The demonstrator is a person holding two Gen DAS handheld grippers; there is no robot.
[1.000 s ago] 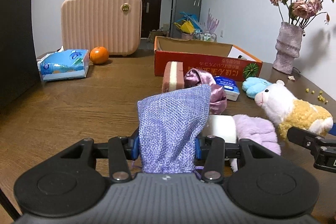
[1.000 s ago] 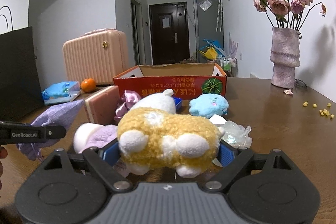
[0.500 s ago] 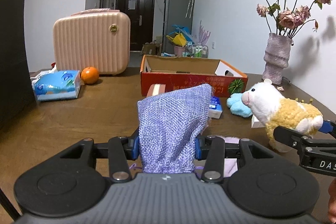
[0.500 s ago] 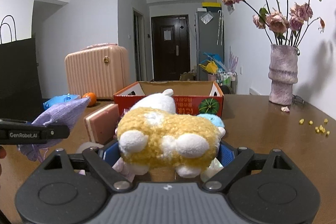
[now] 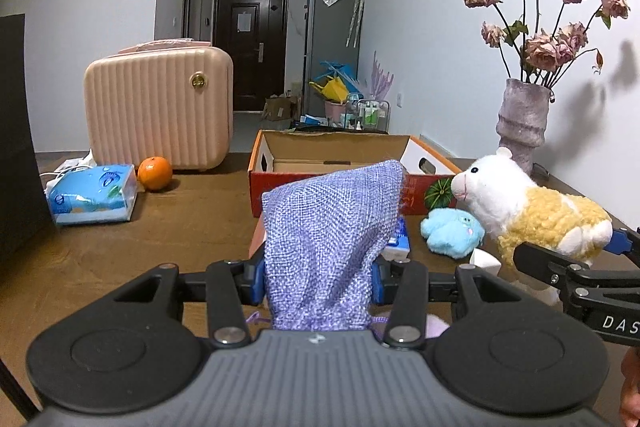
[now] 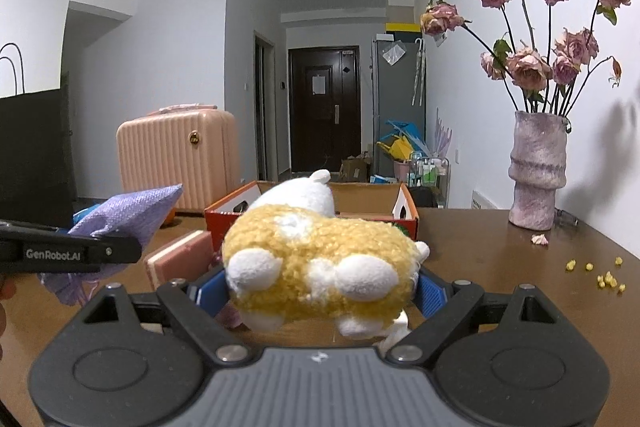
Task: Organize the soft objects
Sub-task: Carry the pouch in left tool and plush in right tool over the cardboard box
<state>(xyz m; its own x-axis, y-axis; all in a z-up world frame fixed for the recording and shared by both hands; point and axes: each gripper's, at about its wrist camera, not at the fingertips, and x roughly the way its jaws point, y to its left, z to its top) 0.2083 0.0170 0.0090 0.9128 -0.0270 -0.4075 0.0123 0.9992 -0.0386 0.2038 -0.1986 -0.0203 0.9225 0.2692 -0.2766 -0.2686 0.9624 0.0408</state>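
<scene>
Clearly, we grip a lilac woven pouch [image 5: 332, 239] in our left tool [image 5: 318, 279], its blue pads [image 5: 256, 281] clamped on the loose cloth, which stands up between them and leans toward the red cardboard box [image 5: 332, 195] straight ahead. Our right tool [image 6: 316, 291] is clamped on a plush sheep [image 6: 320, 259], woolly yellow body with white feet, head pointing away from us toward that box. Both soft things hang above the bench [image 6: 500, 267]. Ahead of the left tool, slightly right, a small blue plush [image 5: 452, 231] lies on the bench.
</scene>
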